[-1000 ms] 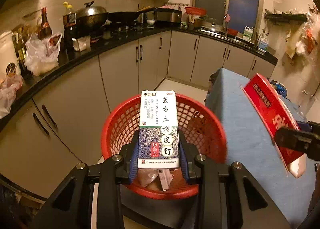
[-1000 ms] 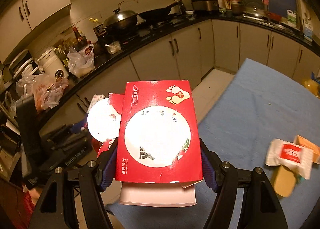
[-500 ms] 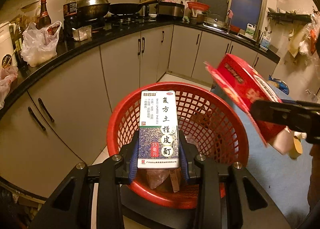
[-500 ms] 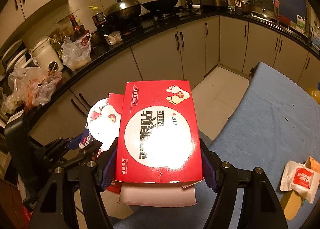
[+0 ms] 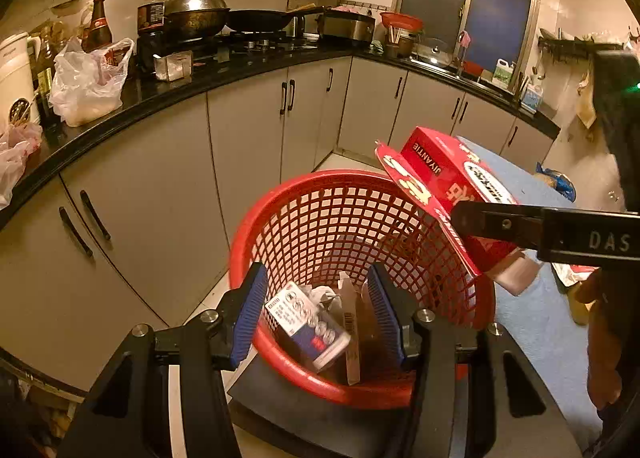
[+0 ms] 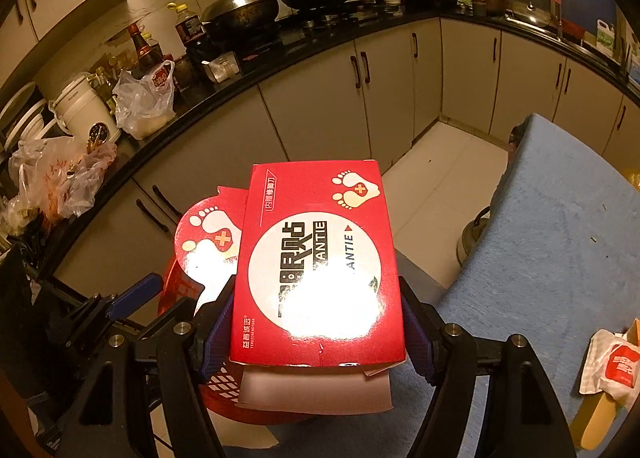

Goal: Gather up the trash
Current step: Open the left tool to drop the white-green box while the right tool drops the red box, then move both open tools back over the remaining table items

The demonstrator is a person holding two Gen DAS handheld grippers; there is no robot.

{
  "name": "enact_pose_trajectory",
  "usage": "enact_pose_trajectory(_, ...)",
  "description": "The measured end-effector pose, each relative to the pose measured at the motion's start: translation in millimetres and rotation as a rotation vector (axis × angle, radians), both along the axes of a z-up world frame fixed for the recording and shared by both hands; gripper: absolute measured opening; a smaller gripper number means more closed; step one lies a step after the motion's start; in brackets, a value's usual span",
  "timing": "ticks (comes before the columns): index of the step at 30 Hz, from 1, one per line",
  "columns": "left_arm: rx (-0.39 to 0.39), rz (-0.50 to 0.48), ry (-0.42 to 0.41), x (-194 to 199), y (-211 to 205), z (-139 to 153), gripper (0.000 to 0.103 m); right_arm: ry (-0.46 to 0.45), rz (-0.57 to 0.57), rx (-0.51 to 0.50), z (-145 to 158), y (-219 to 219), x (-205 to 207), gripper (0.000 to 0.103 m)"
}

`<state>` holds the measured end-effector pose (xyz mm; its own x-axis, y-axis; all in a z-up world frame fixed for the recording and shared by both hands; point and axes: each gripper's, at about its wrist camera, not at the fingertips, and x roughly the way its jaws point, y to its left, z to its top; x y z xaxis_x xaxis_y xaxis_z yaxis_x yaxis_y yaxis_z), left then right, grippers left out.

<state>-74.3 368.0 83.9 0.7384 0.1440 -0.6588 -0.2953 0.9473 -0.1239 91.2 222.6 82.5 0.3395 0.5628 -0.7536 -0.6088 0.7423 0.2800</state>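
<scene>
A red mesh basket (image 5: 312, 226) stands on a dark stool beside the table. My left gripper (image 5: 318, 314) is open over it, and the white and blue medicine box (image 5: 306, 326) lies inside among other trash. My right gripper (image 6: 316, 322) is shut on a large red box (image 6: 320, 258) with foot prints and holds it over the basket's rim (image 6: 172, 282). The red box (image 5: 448, 182) also shows in the left wrist view at the basket's right edge.
A blue-covered table (image 6: 560, 242) lies to the right with a white and red wrapper (image 6: 612, 366) on it. Grey cabinets (image 5: 248, 138) and a black counter with plastic bags, bottles and pans run behind the basket.
My left gripper opened and the medicine box fell into the basket. My right gripper carried the red box left, from over the table to the basket's rim.
</scene>
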Motion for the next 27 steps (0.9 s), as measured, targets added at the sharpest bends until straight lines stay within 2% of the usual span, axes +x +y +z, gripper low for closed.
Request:
enact_pose_trajectory(11,0.001,0.012,-0.006,-10,0,2,0.051,0.017,0.01,0.012,1,0,-6,0.081)
enact_pose_trajectory(27,0.032,-0.034,-0.021,-17,-36,10,0.054,0.034,-0.056,0.057,7,-61,-24,0.081)
